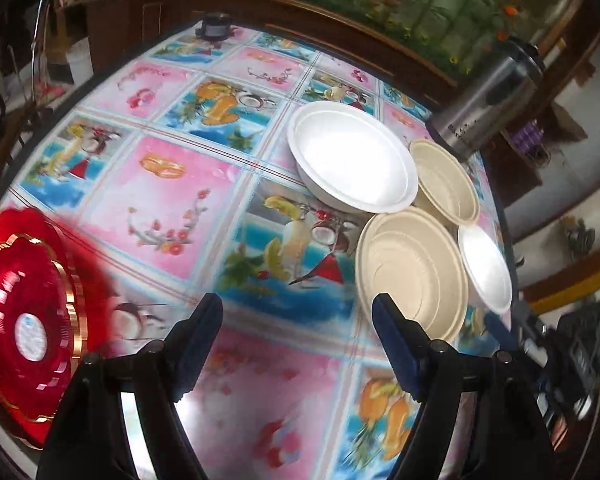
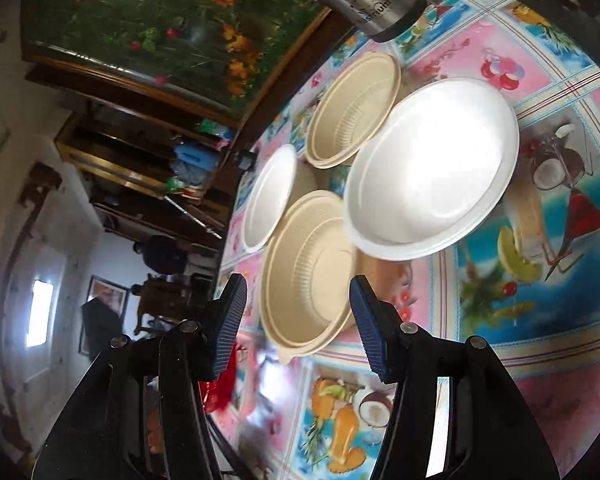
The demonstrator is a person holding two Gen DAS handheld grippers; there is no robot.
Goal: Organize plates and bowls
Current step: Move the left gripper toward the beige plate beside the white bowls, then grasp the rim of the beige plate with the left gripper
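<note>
My left gripper [image 1: 296,316] hangs wide and empty over the tablecloth [image 1: 188,200] — red plate [image 1: 28,312] at its left. My right gripper [image 2: 298,300] gapes, gripping nothing; the near tan bowl [image 2: 308,276] sits ahead (white bowl [image 2: 432,164] touching it).

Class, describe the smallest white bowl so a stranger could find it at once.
Start at the steel flask on the fruit-print tablecloth; a cluster of four dishes sits beside it. The small white bowl lies at the table's edge, touching the beige bowls. It is white like the big dish, but far smaller.
</note>
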